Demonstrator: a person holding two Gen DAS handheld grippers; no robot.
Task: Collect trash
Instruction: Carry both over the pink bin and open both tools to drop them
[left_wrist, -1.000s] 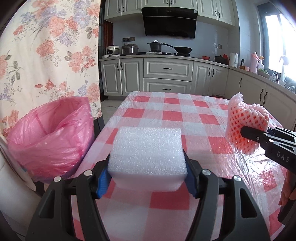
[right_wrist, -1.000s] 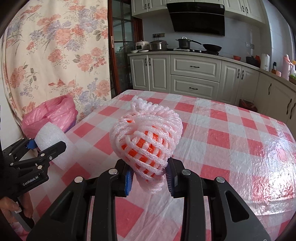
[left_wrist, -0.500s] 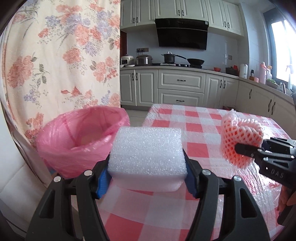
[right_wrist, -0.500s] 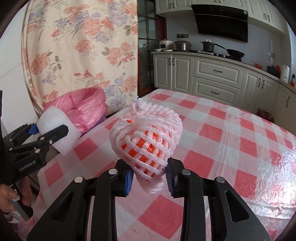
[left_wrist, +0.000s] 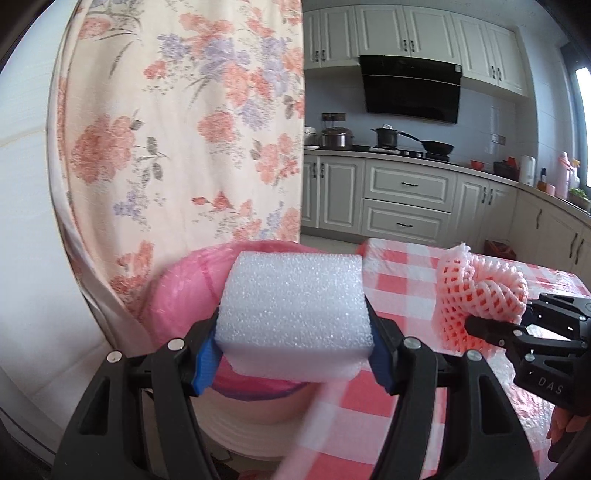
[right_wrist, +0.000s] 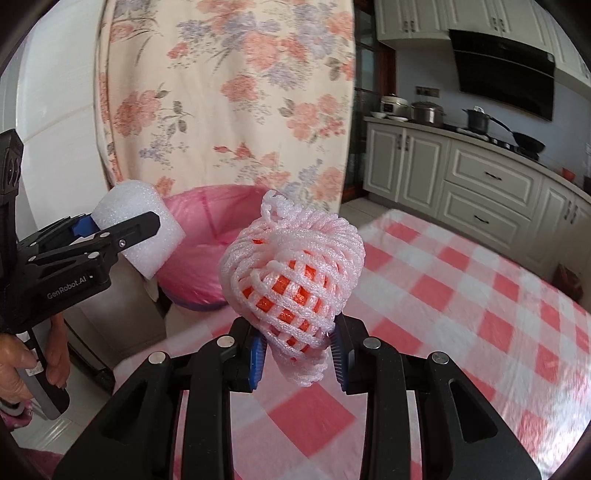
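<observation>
My left gripper (left_wrist: 293, 362) is shut on a white foam block (left_wrist: 293, 314) and holds it in the air just in front of a bin lined with a pink bag (left_wrist: 177, 295). My right gripper (right_wrist: 297, 356) is shut on a pink foam fruit net (right_wrist: 291, 280) and holds it above the table's left edge. In the right wrist view the foam block (right_wrist: 140, 218) and left gripper (right_wrist: 122, 229) hang at the near rim of the pink bag (right_wrist: 207, 225). In the left wrist view the net (left_wrist: 476, 291) and right gripper (left_wrist: 491, 328) are at the right.
A table with a red and white checked cloth (right_wrist: 461, 295) lies to the right of the bin. A floral curtain (left_wrist: 184, 129) hangs behind the bin. Kitchen cabinets (left_wrist: 406, 199) line the far wall. A white wall (left_wrist: 29, 258) stands at the left.
Both grippers have swung left with their loads, from over the table toward the pink bin. The bin now sits directly behind the foam block.
</observation>
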